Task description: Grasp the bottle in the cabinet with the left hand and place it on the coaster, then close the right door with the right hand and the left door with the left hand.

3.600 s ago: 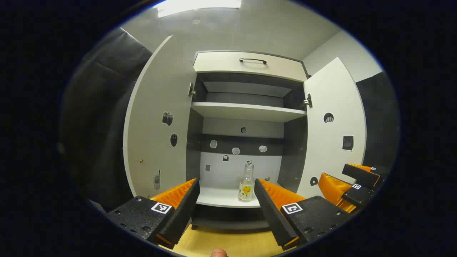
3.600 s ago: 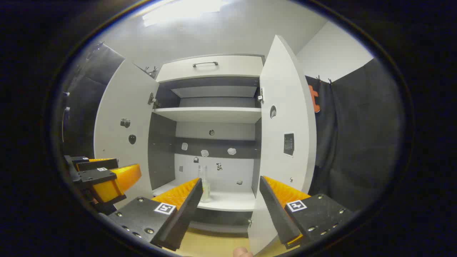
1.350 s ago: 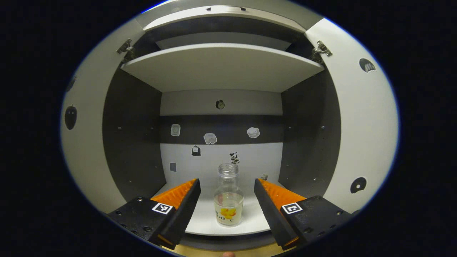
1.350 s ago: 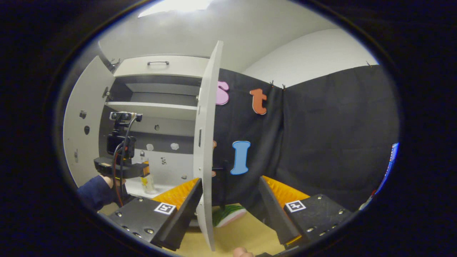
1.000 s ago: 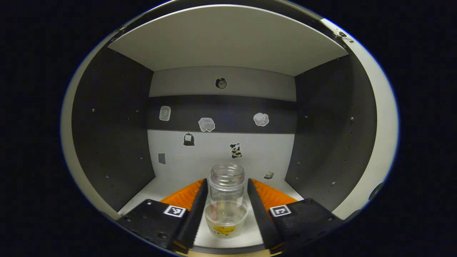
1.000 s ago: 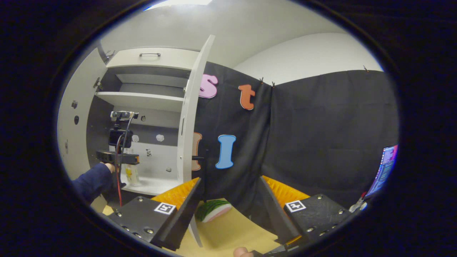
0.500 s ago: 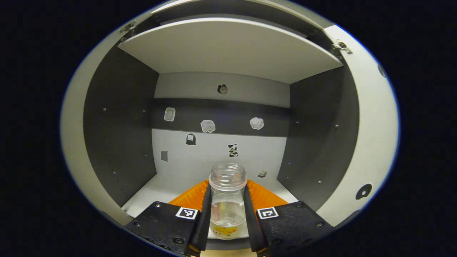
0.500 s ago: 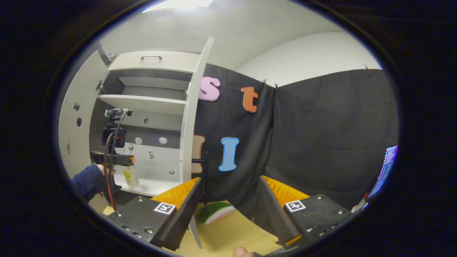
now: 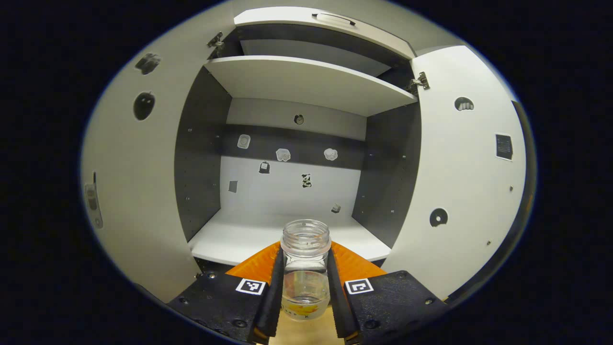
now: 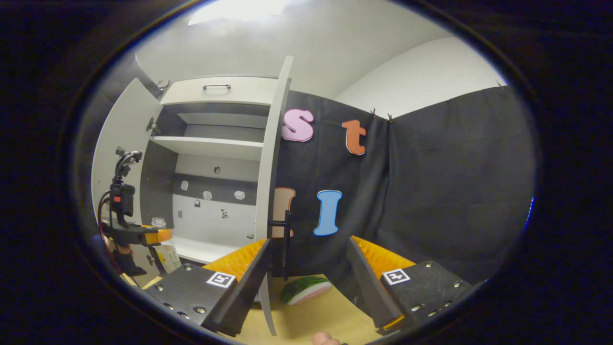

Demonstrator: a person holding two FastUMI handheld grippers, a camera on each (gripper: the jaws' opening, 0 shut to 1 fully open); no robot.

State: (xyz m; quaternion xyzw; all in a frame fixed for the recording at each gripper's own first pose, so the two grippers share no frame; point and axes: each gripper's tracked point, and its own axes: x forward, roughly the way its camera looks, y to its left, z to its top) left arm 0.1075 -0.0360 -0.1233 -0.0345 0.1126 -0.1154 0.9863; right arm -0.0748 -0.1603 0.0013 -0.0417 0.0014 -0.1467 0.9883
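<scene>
- Between the fingers of the left gripper (image 9: 304,299), there's the clear glass bottle (image 9: 305,268), pinched on both sides just under its open neck. So the grab part looks done to me.
- Right past it, the bottle is out in front of the cabinet's lower shelf (image 9: 249,237) with the tan tabletop showing under it, so I'd say it's already off the shelf and in the air. That shelf looks bare, just little stickers on the back wall.
- In the right gripper view you can see the same thing from the side: the bottle (image 10: 165,251) hangs at the cabinet's front edge, held by the other gripper.
- Coaster: can't spot it anywhere, so putting the bottle down is still to do.
- The right gripper (image 10: 306,268) has its fingers spread wide with nothing between them. It sits near the edge of the right door (image 10: 270,191), not touching it as far as I can tell.
- Both the right door and the left door (image 9: 134,191) are swung open, so both closings are left.
- There's a watermelon-slice thing (image 10: 306,289) on the tabletop past the right door, not part of the job.
</scene>
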